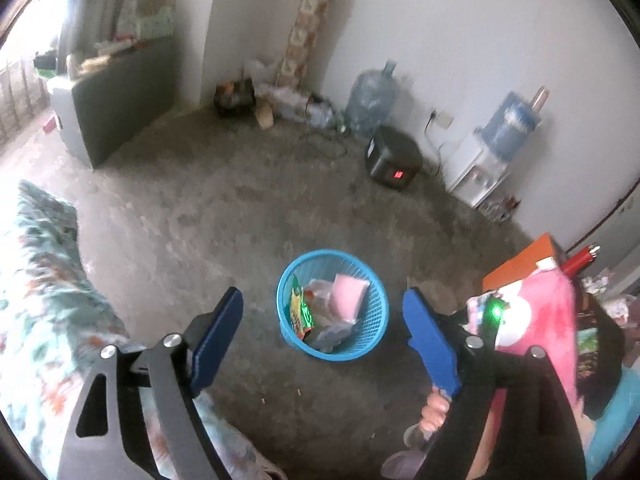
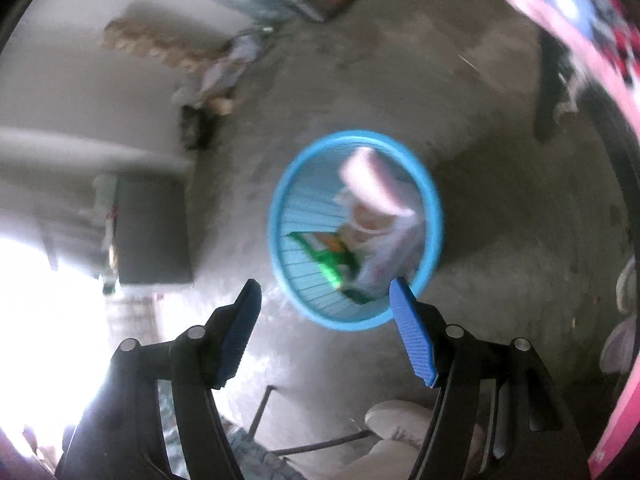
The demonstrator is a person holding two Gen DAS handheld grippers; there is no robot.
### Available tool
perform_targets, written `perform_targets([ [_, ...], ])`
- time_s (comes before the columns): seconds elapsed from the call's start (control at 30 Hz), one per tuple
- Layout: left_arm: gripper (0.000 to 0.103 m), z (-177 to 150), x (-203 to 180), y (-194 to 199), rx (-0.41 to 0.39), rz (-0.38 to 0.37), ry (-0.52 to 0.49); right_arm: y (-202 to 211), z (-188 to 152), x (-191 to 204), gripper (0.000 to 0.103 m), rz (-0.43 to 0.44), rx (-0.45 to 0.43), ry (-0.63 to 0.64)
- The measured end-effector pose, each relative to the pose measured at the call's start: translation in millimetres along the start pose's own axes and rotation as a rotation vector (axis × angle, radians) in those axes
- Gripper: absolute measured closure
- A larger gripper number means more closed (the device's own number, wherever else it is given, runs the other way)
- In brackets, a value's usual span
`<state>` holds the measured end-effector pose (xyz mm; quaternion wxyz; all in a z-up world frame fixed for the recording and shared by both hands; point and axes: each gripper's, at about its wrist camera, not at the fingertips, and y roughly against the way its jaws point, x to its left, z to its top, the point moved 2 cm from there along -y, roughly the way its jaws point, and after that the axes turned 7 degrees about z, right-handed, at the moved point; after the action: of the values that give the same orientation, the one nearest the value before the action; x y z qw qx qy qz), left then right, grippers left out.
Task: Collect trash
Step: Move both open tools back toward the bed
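Both sets of jaws stand wide apart with nothing between them: the left gripper (image 1: pixel 322 322) frames bare floor and the blue basket (image 1: pixel 370 344), and the right gripper (image 2: pixel 326 322) hangs over that same basket (image 2: pixel 280 184) from a steeper angle, its right pad overlapping the near rim in the picture, though whether it touches I cannot tell. The trash already sits inside the basket: a pink packet (image 1: pixel 349 295) lying toward the far wall, a green snack wrapper (image 1: pixel 302 312) leaning against the left wall, and crumpled clear plastic (image 1: pixel 334 334) below them. From here, the likeliest slip is a gripper swinging low and clipping the light basket, tipping it and spilling the wrappers back onto the concrete floor (image 1: pixel 224 216); loose plastic near the rim could also snag on a pad and lift out. The left wrist view shows the wider room, with a floral bedspread (image 1: pixel 44 280), a water jug (image 1: pixel 372 96), a black box with a red display (image 1: pixel 394 158), a water dispenser (image 1: pixel 486 160) and pink cloth (image 1: pixel 548 312) on the right. The right wrist view is blurred but looks almost straight into the basket, and shows pale shoes (image 2: pixel 404 424) on the floor at its lower edge.
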<state>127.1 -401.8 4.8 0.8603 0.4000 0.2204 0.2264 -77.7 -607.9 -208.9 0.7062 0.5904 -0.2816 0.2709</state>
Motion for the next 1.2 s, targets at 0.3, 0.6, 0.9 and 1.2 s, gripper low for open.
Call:
perform_targets([
  [0.3, 0.011, -71.3, 41.0, 124.7, -0.210, 0.138, -0.123, 33.7, -41.7, 121.1, 0.024, 0.164, 0.025, 0.297],
  [0.6, 0.007, -166.0, 122.4, 229.5, -0.339, 0.289, 0.041, 51.6, -136.3, 224.8, 0.019, 0.365, 0.158, 0.637],
  [0.9, 0.007, -252.0, 201.6, 277.9, -0.395, 0.385, 0.341, 53.7, -269.8, 317.6, 0.017, 0.554, 0.351, 1.002],
  [1.2, 0.007, -311.1, 276.6, 322.6, -0.443, 0.507, 0.552, 48.7, -403.0, 362.2, 0.014, 0.676, 0.550, 1.246],
])
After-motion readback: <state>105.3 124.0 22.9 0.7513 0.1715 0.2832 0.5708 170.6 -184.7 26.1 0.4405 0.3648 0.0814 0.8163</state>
